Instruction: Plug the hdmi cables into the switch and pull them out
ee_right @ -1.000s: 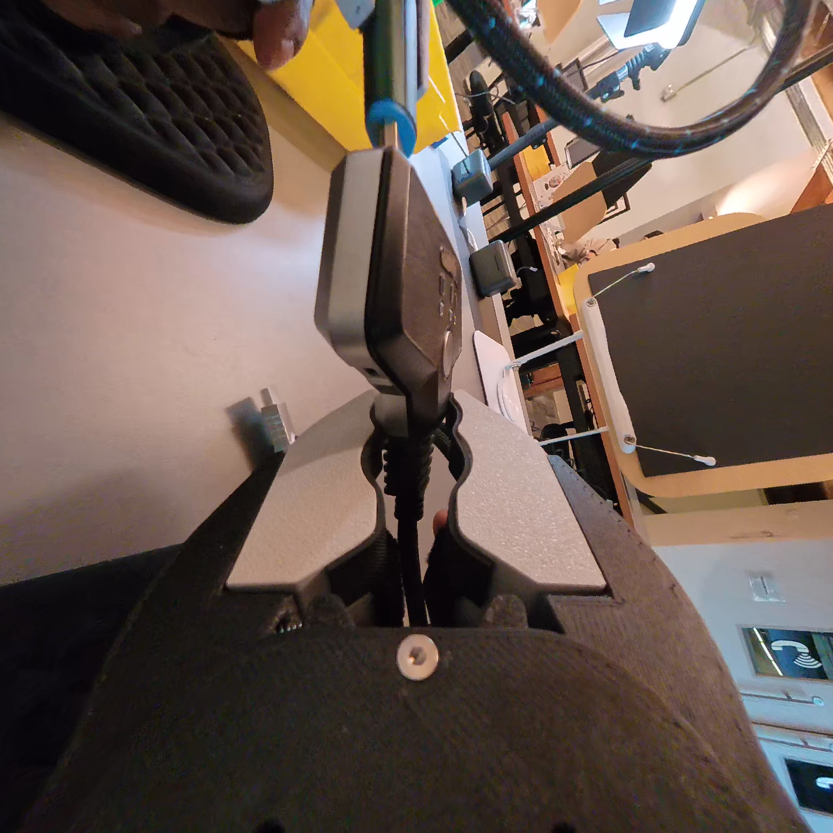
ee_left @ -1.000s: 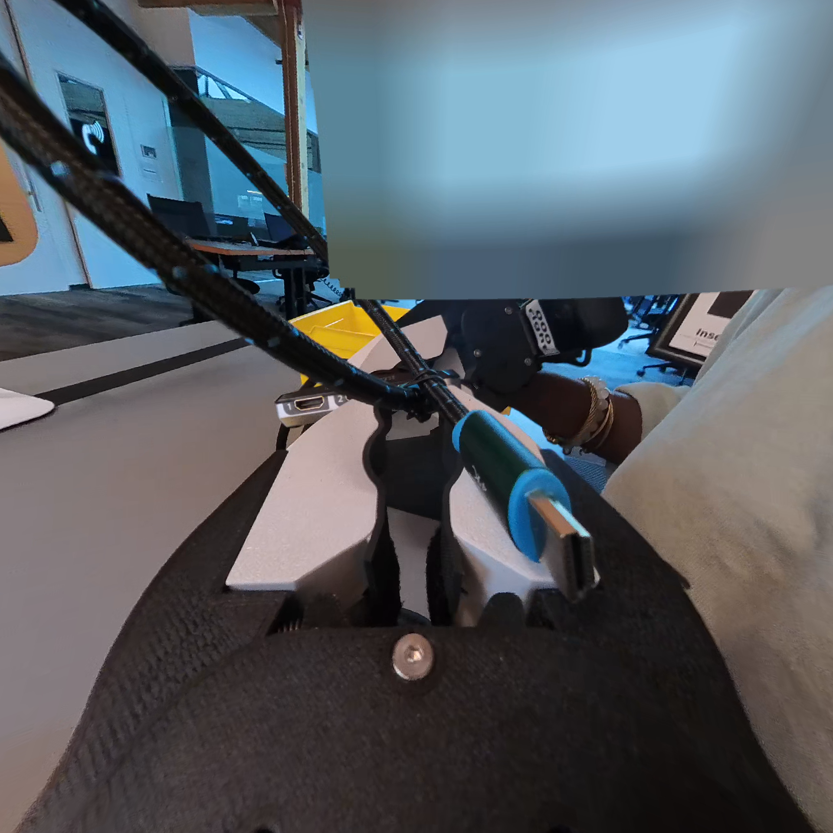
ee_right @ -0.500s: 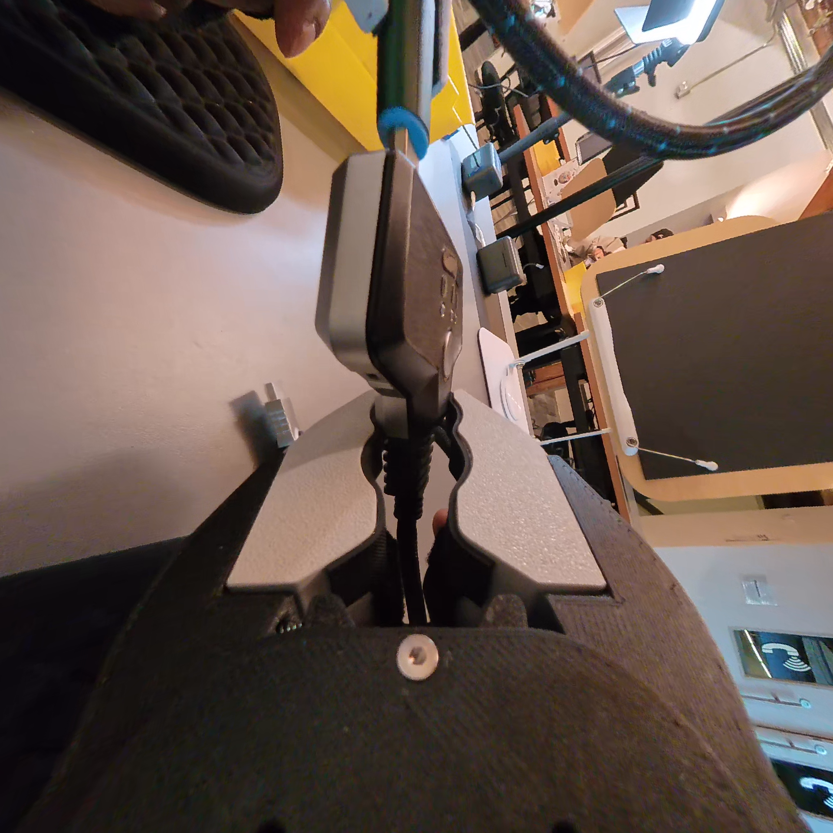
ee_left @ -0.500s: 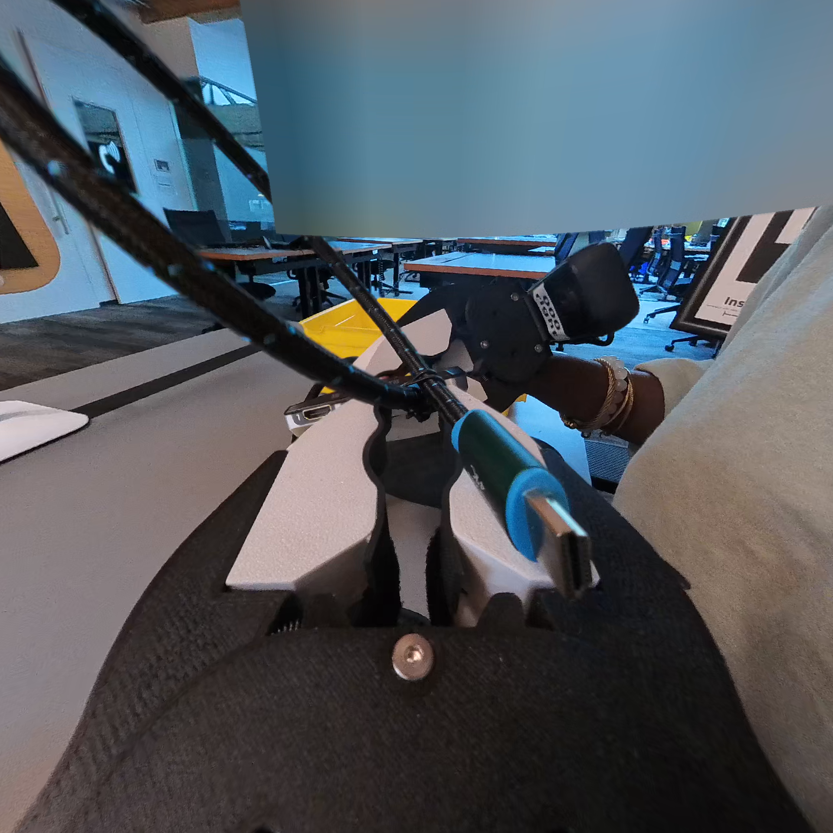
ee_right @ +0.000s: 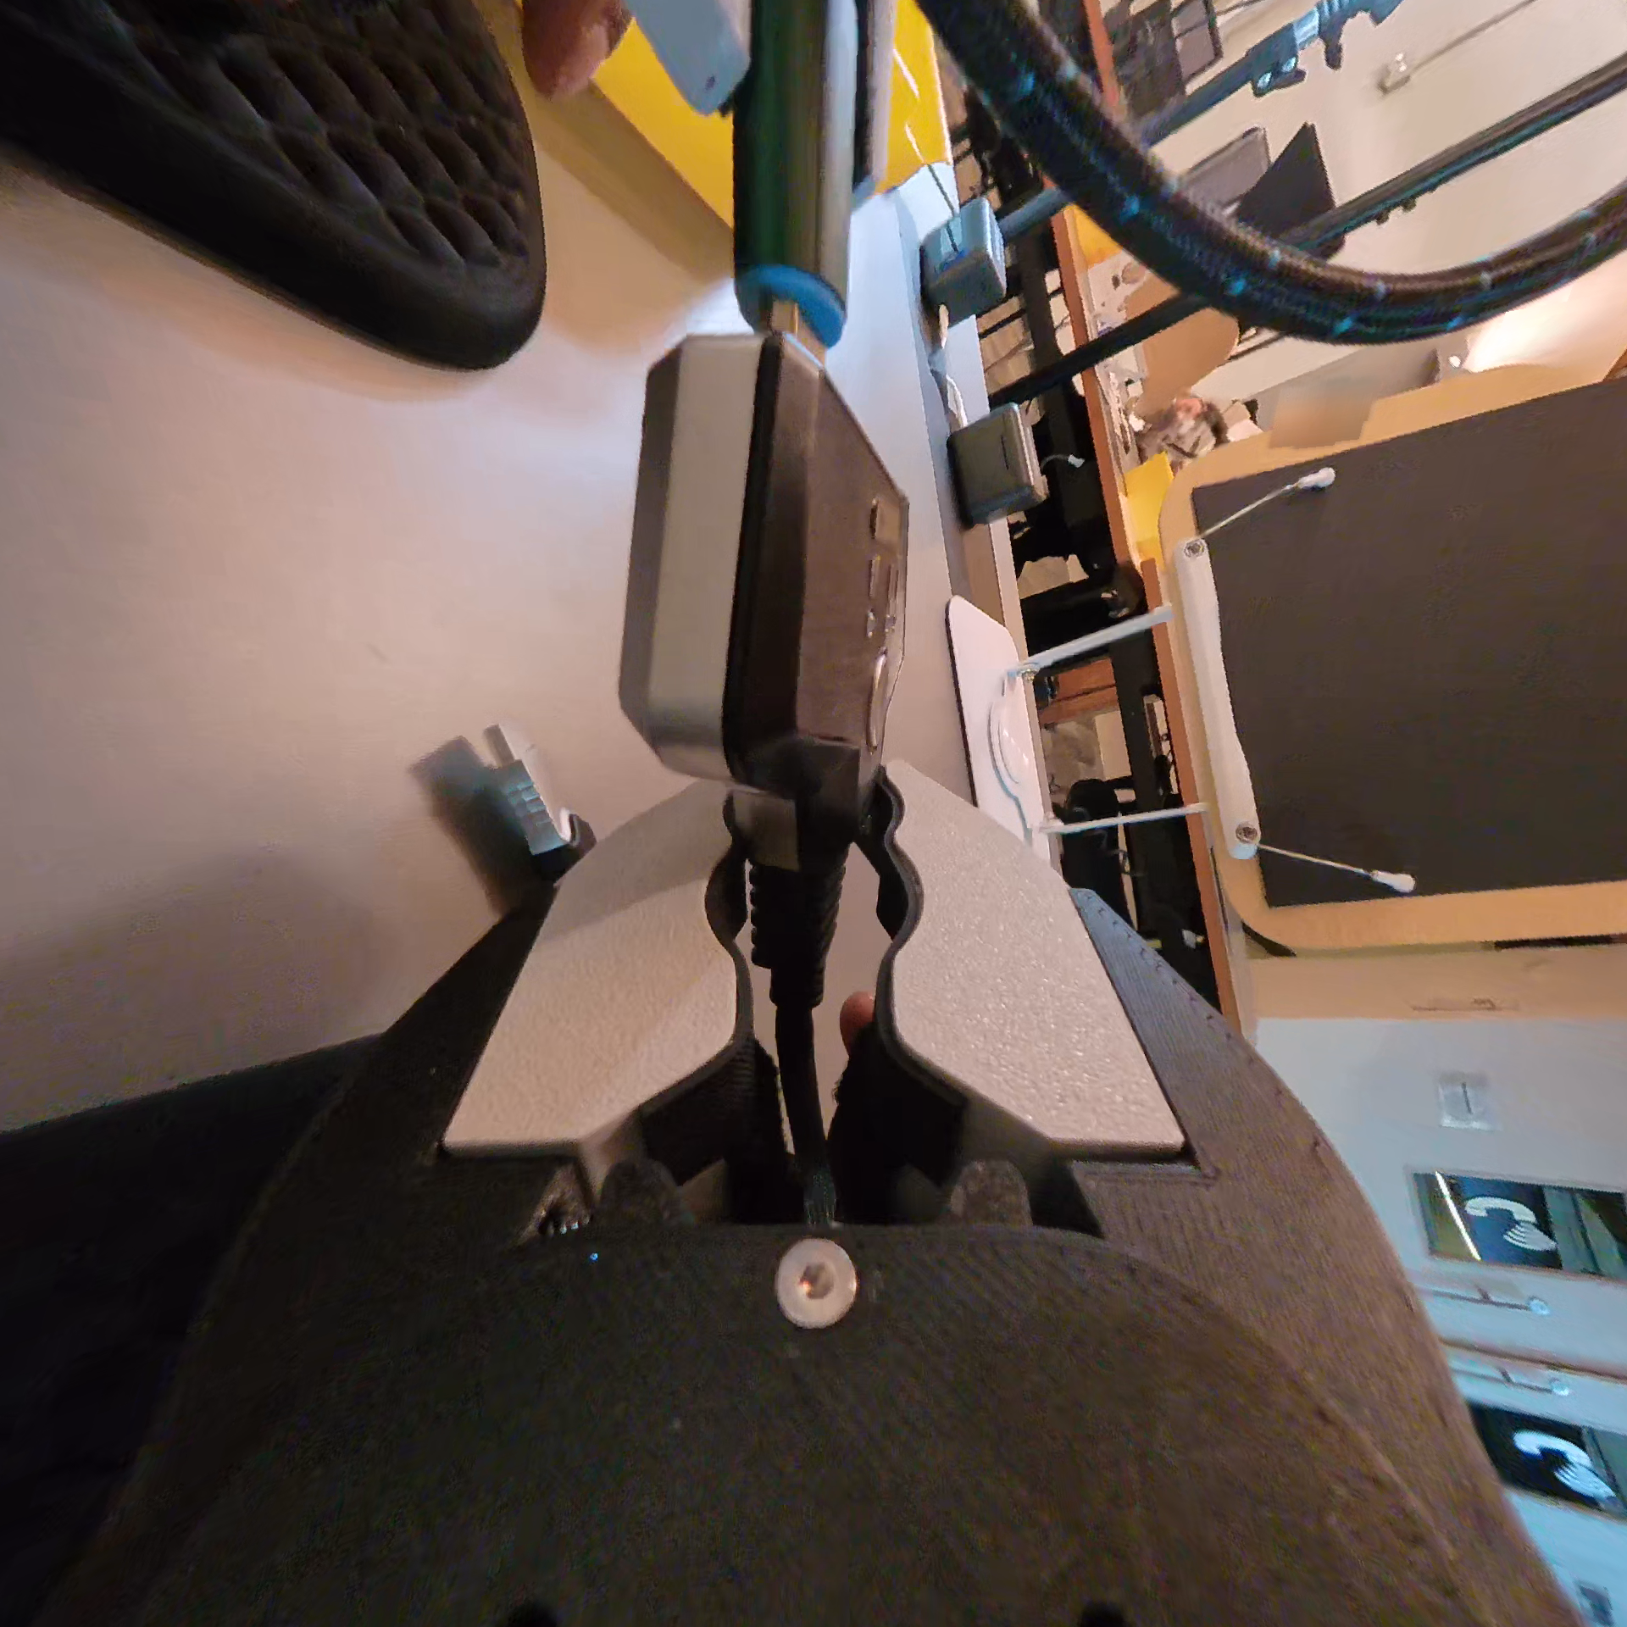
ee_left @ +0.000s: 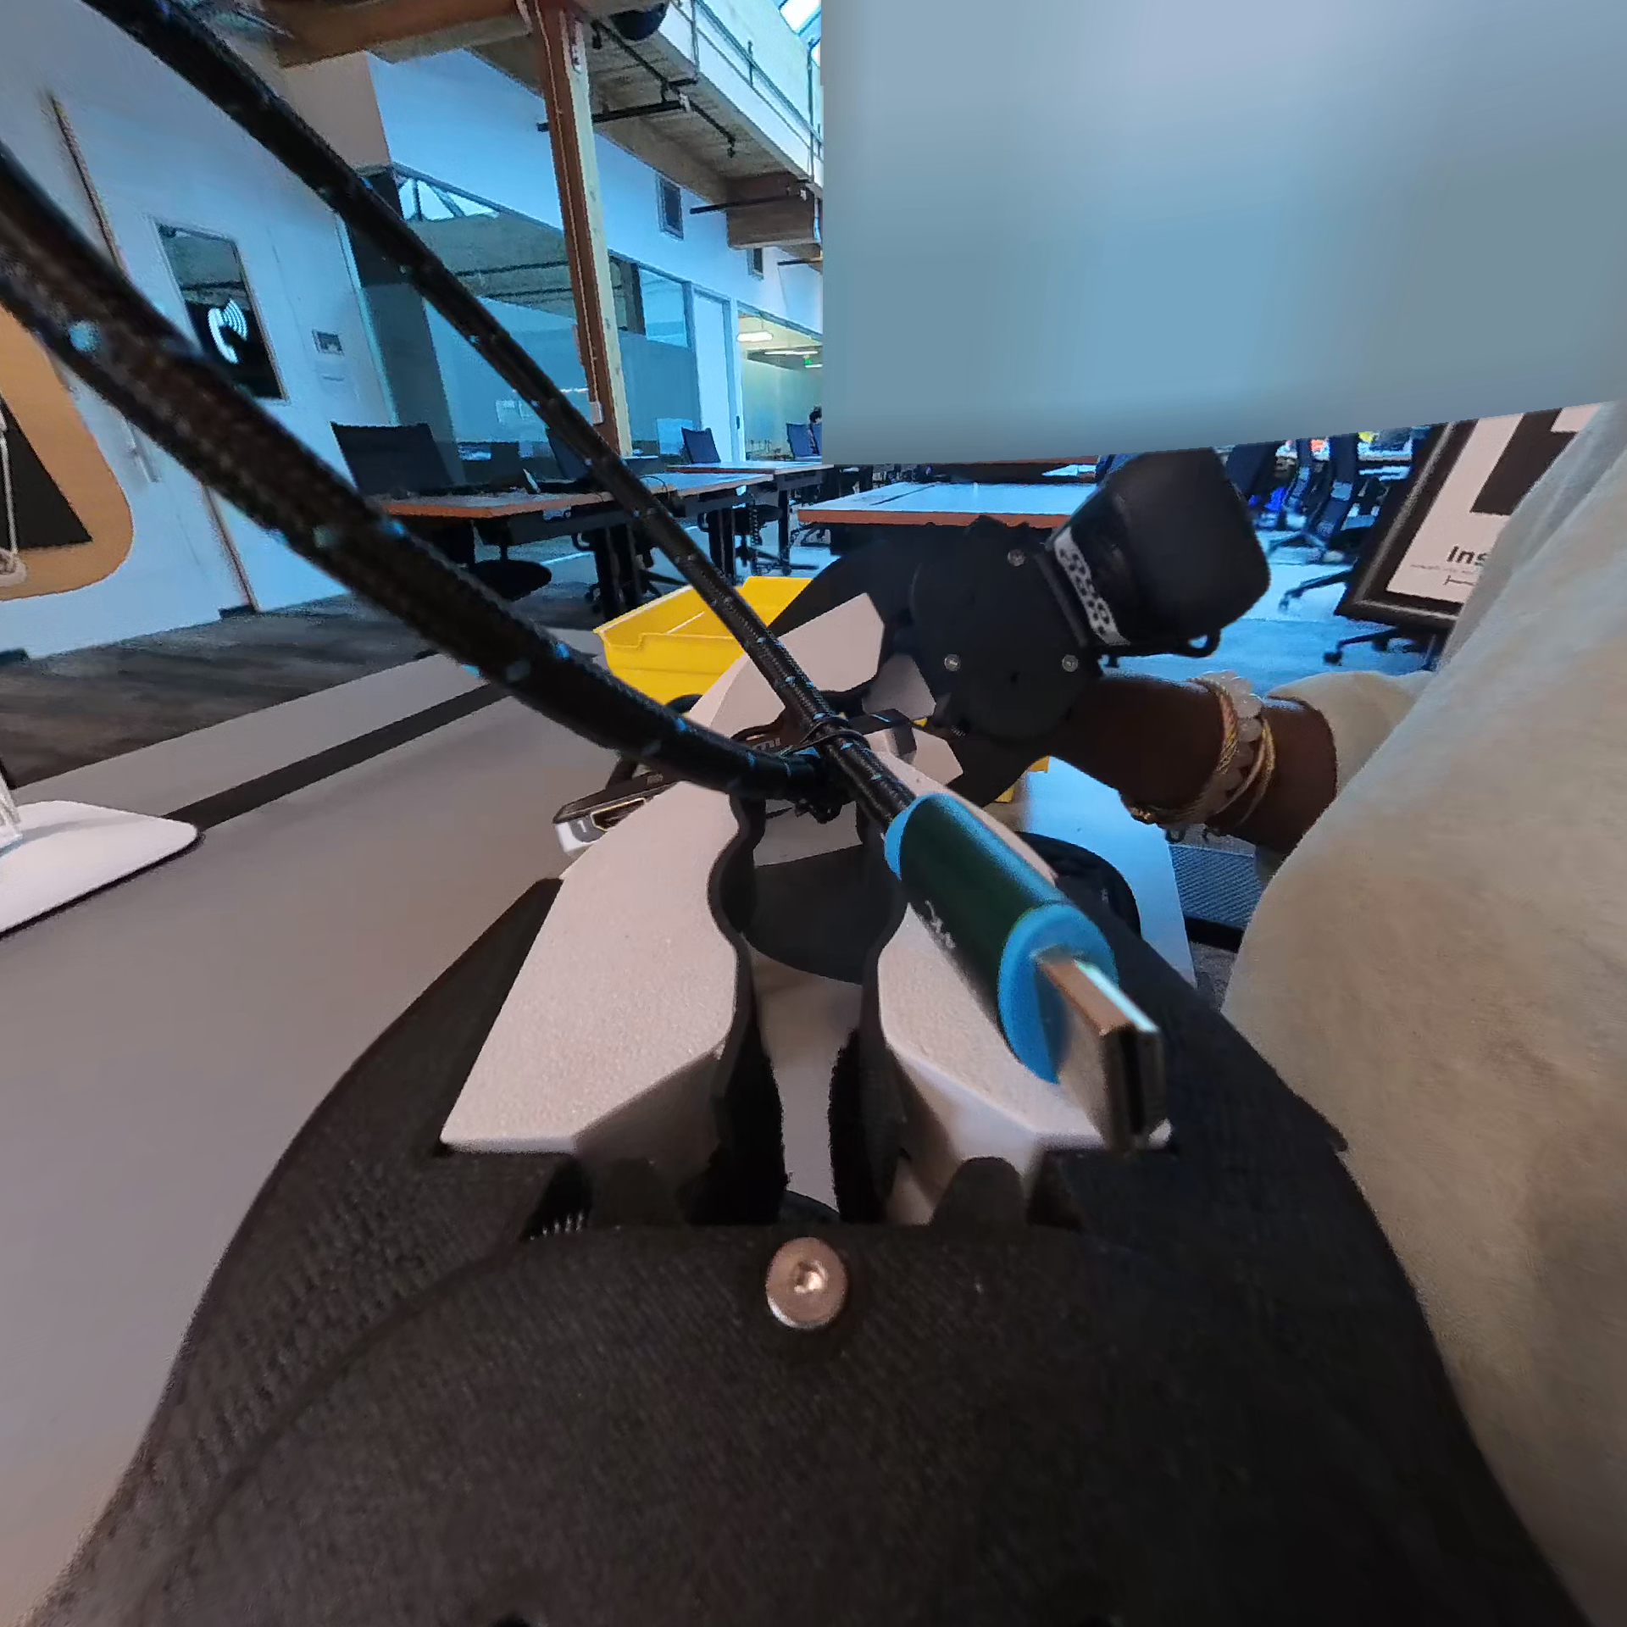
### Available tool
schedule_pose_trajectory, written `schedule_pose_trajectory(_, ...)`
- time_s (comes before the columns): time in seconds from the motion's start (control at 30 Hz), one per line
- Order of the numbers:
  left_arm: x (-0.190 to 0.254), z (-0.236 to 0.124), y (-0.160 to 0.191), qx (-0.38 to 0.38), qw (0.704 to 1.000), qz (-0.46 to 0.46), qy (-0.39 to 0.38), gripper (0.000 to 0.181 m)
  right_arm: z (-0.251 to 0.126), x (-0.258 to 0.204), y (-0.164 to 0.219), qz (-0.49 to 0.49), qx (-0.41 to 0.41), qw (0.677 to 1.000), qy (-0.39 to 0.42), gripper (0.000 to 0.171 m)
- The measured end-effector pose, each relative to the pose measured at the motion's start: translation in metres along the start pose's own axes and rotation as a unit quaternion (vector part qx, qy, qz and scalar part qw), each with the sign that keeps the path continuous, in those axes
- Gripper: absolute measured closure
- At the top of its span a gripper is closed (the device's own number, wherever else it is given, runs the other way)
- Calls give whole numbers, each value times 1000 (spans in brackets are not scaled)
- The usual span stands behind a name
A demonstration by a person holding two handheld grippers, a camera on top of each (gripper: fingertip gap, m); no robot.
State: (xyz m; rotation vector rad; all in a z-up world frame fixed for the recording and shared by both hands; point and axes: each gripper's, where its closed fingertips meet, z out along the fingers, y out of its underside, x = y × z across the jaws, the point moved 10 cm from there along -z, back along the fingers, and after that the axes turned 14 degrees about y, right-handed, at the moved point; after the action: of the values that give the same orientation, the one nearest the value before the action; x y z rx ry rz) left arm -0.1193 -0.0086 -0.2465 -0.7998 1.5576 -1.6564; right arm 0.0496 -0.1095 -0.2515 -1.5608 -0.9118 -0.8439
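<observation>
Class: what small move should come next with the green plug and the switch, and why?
Probably press the green HDMI plug straight into the switch: bare metal shows between its blue ring and the switch's end, and the right claw grips the switch by its cable neck.
</observation>
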Motion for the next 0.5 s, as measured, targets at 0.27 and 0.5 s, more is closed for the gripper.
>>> schedule_pose_trajectory(0.27,4,15,2,-37,998,35,-42,161,6,-7,0,8,-54,996,76,147)
schedule_pose_trajectory(0.5,4,27,35,-233,969,60,-61,181,13,-12,-23,80,-7,995,63,150)
